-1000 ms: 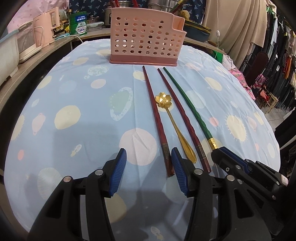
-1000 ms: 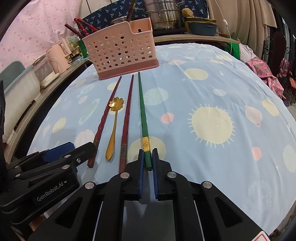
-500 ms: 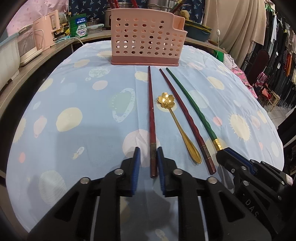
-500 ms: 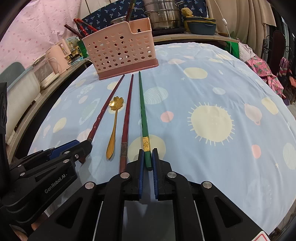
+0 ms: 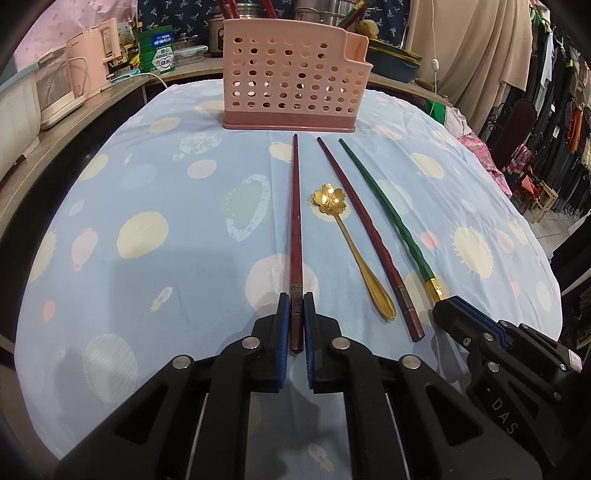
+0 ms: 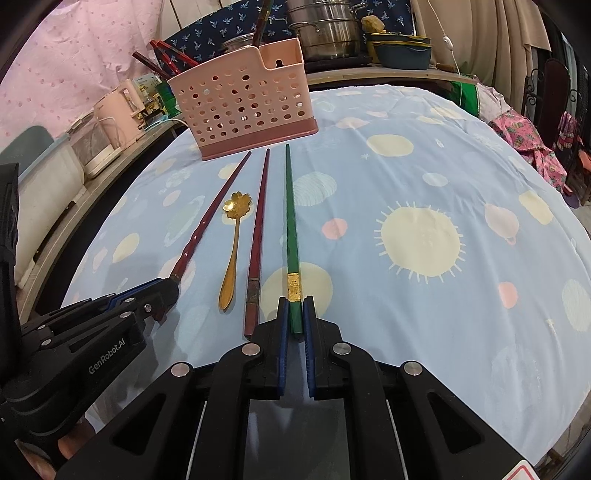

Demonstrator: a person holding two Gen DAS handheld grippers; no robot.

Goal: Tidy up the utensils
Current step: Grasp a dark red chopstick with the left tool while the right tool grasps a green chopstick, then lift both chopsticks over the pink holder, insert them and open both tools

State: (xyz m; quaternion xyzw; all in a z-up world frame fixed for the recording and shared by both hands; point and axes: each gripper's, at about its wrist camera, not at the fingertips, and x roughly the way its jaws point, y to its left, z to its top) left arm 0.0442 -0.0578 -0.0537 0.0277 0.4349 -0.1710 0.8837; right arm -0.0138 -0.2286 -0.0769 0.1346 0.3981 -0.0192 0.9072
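My left gripper (image 5: 296, 314) is shut on the near end of a dark red chopstick (image 5: 295, 221), which points at the pink perforated basket (image 5: 291, 81). My right gripper (image 6: 295, 317) is shut on the near end of a green chopstick (image 6: 290, 221) with a gold band. Between them lie a gold flower-headed spoon (image 5: 351, 254) and a second dark red chopstick (image 5: 365, 236) on the blue spotted cloth (image 5: 147, 229). In the right wrist view the basket (image 6: 240, 99) stands at the far left, with the spoon (image 6: 232, 251) and the loose chopstick (image 6: 258, 236) left of my fingers.
Behind the table a shelf holds pink appliances (image 5: 92, 70), pots (image 6: 325, 29) and boxes. Clothes racks (image 5: 554, 110) stand to the right. The left gripper's body (image 6: 74, 339) shows at the lower left of the right wrist view.
My left gripper has moved right and closed on the dark red chopstick, which has swung to point straight at the basket. My right gripper has stayed shut on the green chopstick.
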